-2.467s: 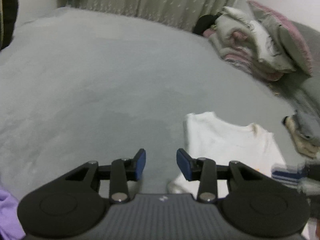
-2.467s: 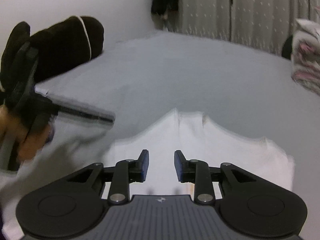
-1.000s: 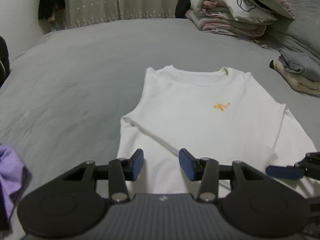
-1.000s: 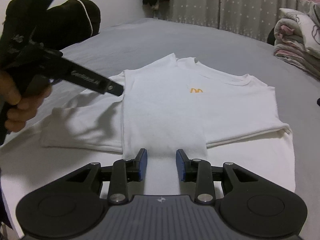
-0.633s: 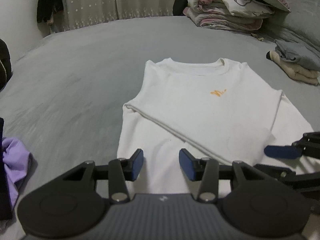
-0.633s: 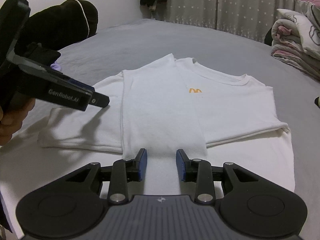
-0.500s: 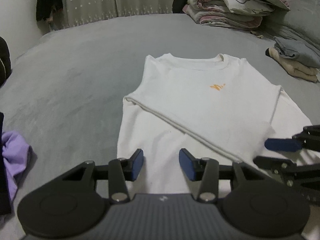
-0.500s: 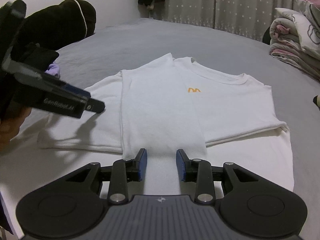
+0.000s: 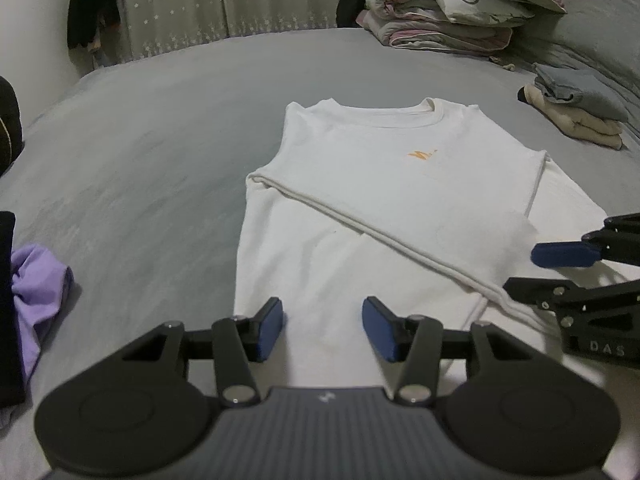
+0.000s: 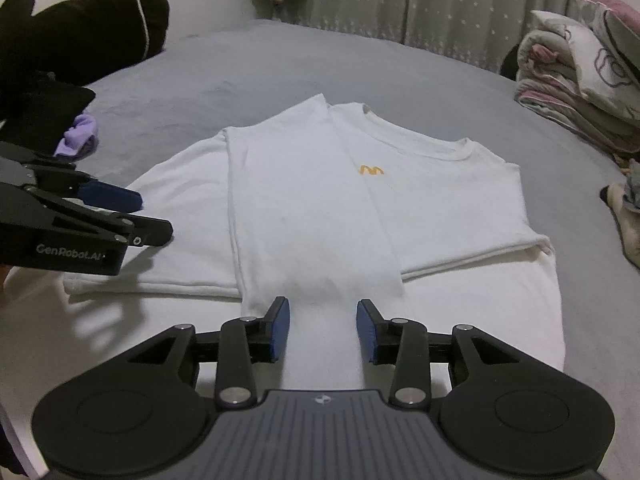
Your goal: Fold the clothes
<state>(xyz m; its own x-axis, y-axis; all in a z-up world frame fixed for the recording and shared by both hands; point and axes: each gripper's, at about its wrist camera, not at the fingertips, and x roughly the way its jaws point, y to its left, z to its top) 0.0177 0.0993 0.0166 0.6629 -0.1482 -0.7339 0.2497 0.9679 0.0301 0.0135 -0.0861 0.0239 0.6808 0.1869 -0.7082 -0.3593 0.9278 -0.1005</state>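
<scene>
On the grey bed (image 9: 160,152), the white shirt (image 9: 400,200) lies soft and limp ahead of the left gripper (image 9: 322,328) and right gripper (image 10: 323,330), both opening, nothing between; its hem corners look best to pinch.

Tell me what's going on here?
A person with a gripper in each hand is folding a white shirt on a grey bed. Both sleeves are already folded across its front. The left gripper and the right gripper hover over the hem end, jaws opening, with nothing between them. Folded clothes and bedding sit farther back.
</scene>
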